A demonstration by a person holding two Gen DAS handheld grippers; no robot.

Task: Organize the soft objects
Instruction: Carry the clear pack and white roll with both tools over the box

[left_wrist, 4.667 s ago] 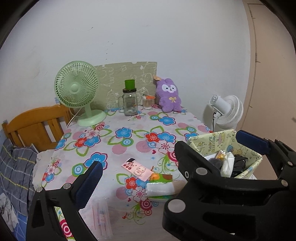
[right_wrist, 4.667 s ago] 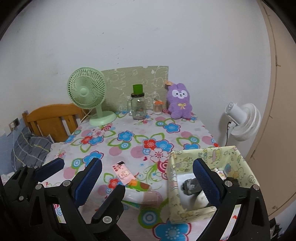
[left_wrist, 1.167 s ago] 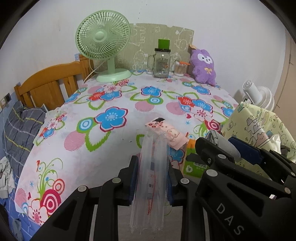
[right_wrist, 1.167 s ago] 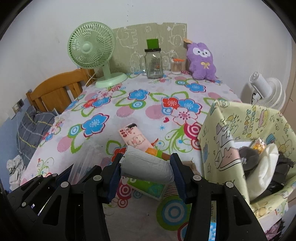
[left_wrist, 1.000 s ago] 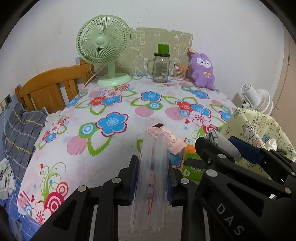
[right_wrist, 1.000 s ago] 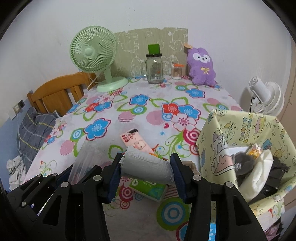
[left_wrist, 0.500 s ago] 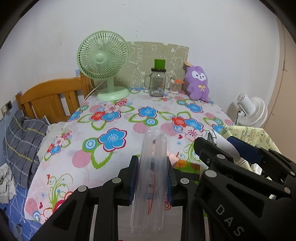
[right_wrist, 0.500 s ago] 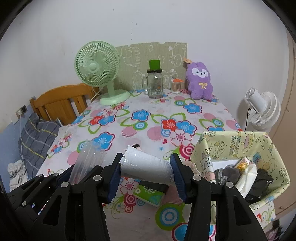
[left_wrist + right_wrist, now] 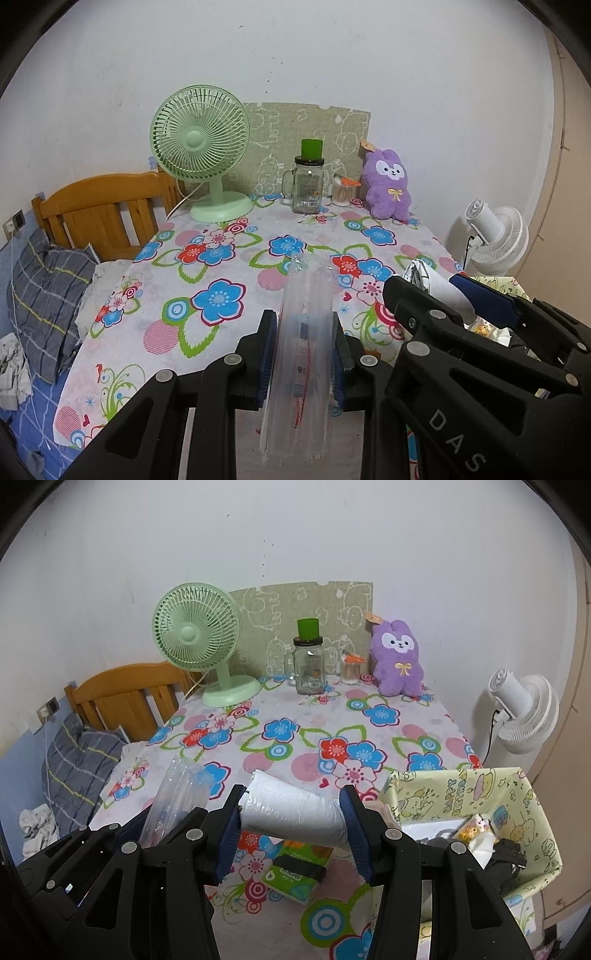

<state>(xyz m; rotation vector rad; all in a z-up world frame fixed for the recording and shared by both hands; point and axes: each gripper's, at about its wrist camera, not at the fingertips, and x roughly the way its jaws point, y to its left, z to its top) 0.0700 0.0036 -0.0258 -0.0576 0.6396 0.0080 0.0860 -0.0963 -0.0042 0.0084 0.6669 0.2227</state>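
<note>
My left gripper is shut on a clear plastic packet and holds it upright above the flowered table. My right gripper is shut on a white plastic-wrapped roll, held level above the table. The clear packet also shows at the left of the right wrist view. A yellow cartoon-print fabric box with soft items inside stands at the table's right front. A green tissue pack lies on the table under the roll. A purple plush rabbit sits at the back.
A green desk fan, a glass jar with a green cap and a small cotton-swab jar stand along the back. A wooden chair and a bed with a grey pillow are left; a white floor fan is right.
Both grippers closed on their items about a second ago and have since risen and pulled back from the table, lifting the clear packet and the white roll off it.
</note>
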